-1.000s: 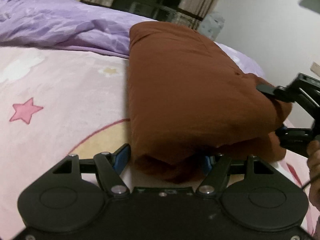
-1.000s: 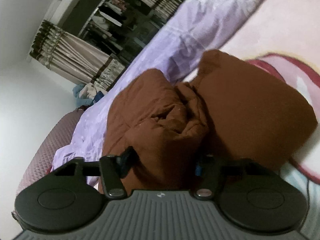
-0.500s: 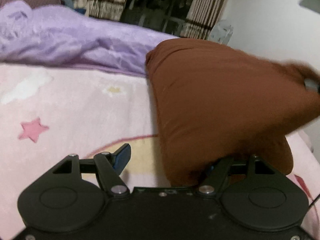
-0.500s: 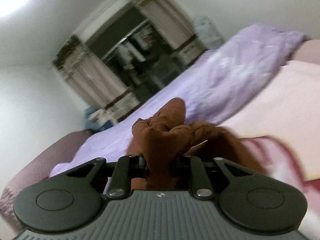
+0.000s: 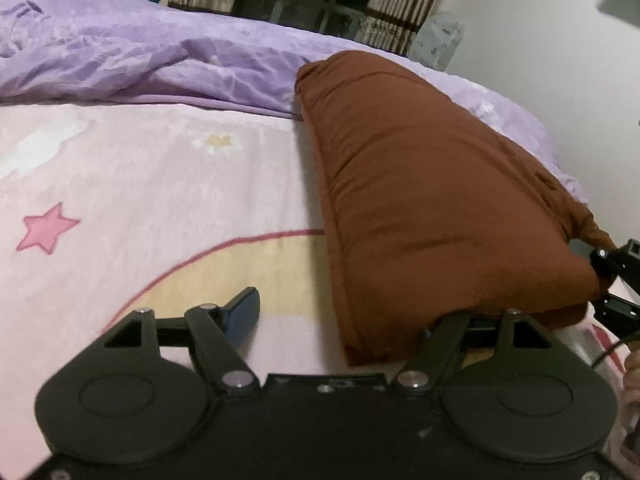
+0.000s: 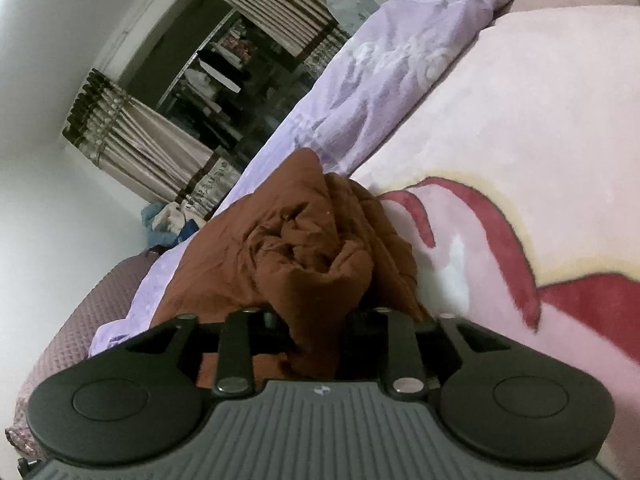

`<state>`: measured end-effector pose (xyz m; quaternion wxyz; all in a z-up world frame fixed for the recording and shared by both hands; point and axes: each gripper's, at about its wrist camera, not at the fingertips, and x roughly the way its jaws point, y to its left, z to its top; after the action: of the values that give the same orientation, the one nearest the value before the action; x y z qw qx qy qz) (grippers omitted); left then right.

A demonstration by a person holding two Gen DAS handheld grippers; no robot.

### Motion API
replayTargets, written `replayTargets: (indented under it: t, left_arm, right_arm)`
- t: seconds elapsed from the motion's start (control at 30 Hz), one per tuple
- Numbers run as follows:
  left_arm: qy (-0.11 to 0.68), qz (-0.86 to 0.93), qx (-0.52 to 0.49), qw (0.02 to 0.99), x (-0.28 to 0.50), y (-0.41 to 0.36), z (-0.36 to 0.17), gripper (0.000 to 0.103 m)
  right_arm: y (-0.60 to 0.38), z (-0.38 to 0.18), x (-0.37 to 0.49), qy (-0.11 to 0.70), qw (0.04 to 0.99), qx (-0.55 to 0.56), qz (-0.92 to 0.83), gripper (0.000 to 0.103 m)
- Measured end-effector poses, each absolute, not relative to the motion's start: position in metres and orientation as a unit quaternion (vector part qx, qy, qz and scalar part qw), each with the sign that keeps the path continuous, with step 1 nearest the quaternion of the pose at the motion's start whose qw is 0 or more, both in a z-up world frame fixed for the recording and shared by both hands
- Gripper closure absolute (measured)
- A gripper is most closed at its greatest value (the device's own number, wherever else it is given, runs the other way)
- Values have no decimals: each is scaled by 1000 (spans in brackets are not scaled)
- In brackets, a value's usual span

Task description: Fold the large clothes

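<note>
A folded brown padded garment (image 5: 432, 200) lies on the pink blanket (image 5: 140, 184) at the right. My left gripper (image 5: 344, 312) is open; its left finger (image 5: 244, 308) is free over the blanket and the right finger is hidden under the garment's near edge. My right gripper (image 6: 316, 320) is shut on a bunched end of the brown garment (image 6: 312, 248). It also shows at the right edge of the left wrist view (image 5: 612, 272), at the garment's right corner.
A rumpled purple quilt (image 5: 160, 52) lies along the far side of the bed. Curtains and a dark wardrobe opening (image 6: 224, 80) stand beyond it. A white wall (image 5: 560, 40) is at the right. The pink blanket has a star (image 5: 48, 228) at the left.
My right gripper closed on the garment's end, lifted it and lowered it again. The garment slid right, off my left gripper's left finger, and now lies flatter.
</note>
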<state>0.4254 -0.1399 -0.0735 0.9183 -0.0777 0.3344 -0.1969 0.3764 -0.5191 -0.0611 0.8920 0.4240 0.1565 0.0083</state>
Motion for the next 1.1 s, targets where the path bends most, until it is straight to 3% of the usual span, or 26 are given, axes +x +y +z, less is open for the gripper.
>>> replayTargets:
  t: [0.07, 0.17, 0.4, 0.43, 0.57, 0.8, 1.1]
  left_arm:
    - [333, -206, -71, 918, 416, -131, -66, 26]
    - [326, -212, -67, 919, 401, -115, -52, 28]
    - [244, -257, -103, 930, 381, -116, 7, 29]
    - [236, -269, -105, 928, 382, -125, 12, 29]
    - [229, -305, -87, 920, 392, -169, 12, 29]
    - [263, -302, -31, 916, 413, -206, -26, 30]
    - [260, -293, 14, 920, 414, -207, -51, 29]
  right_arm:
    - [-524, -57, 369, 156, 893, 422, 12, 46]
    - [-528, -45, 355, 157, 905, 396, -6, 34]
    - [-501, 14, 329, 108, 958, 260, -61, 34]
    - [-497, 20, 328, 99, 962, 249, -57, 37]
    - [-478, 30, 344, 122, 968, 216, -33, 71]
    - [-469, 0, 373, 182, 963, 192, -52, 73]
    - [-461, -18, 359, 187, 966, 177, -34, 75]
